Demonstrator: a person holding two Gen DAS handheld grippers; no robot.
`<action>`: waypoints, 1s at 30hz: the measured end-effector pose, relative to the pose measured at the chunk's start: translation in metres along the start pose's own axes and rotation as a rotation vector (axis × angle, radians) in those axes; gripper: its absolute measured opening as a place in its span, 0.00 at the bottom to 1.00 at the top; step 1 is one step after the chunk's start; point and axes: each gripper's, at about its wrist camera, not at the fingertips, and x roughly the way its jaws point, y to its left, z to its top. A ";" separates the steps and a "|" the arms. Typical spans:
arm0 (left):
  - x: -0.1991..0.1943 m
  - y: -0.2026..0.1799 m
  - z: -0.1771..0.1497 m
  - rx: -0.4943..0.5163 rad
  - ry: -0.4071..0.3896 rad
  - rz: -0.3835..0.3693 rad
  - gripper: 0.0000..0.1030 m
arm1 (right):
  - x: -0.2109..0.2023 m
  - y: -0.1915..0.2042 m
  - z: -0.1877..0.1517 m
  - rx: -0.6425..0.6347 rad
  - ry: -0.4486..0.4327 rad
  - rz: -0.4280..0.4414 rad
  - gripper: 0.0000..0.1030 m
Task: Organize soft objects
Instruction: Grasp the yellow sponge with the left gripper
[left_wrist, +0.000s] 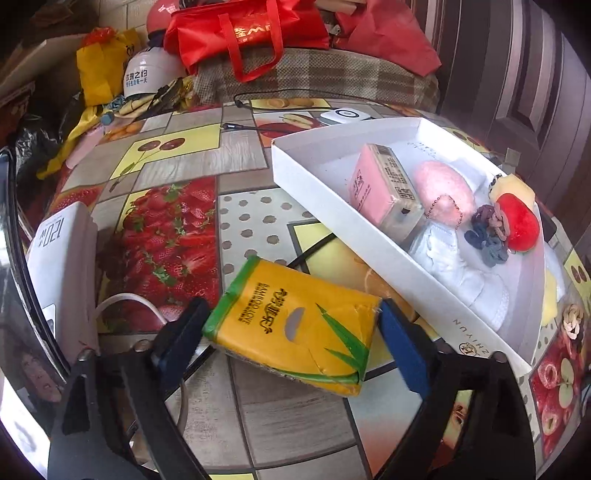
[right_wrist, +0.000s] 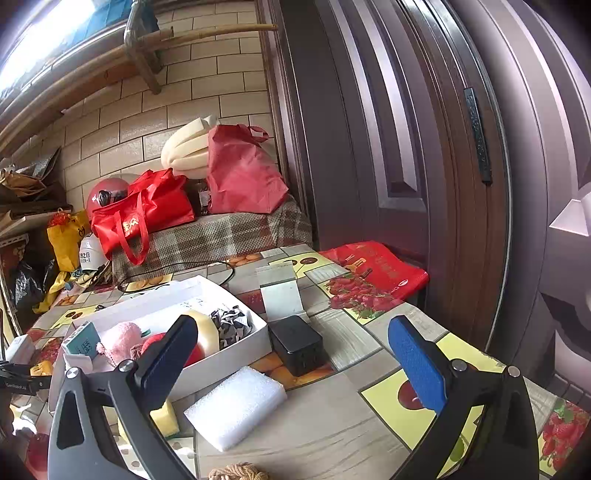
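My left gripper (left_wrist: 291, 325) is shut on a yellow and green tissue pack (left_wrist: 295, 325) and holds it just above the table, left of the white box (left_wrist: 369, 221). The box holds a pink tissue pack (left_wrist: 373, 184), a pink plush (left_wrist: 443, 192), a red strawberry toy (left_wrist: 517, 225), hair ties (left_wrist: 487, 236) and white cloth (left_wrist: 454, 269). My right gripper (right_wrist: 295, 354) is open and empty above the table. A white foam block (right_wrist: 236, 410) lies just in front of it. The white box (right_wrist: 236, 343) shows to its left.
A black box (right_wrist: 299, 349) stands beside the white box. A yellow sponge (right_wrist: 166, 417) and a brown knotted thing (right_wrist: 236, 472) lie near the front edge. A white device (left_wrist: 62, 277) and cable (left_wrist: 125, 299) sit at left. Red bags (right_wrist: 147, 214) fill the bench behind.
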 end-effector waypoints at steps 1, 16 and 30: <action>-0.001 0.000 -0.001 -0.001 0.000 -0.001 0.78 | 0.000 -0.001 0.000 0.005 0.002 0.000 1.00; -0.039 -0.063 0.111 -0.065 -0.198 -0.034 0.82 | 0.004 -0.016 0.001 0.087 0.017 0.013 1.00; -0.069 -0.183 -0.007 0.301 0.034 -0.802 0.99 | 0.013 -0.032 -0.001 0.172 0.075 0.004 1.00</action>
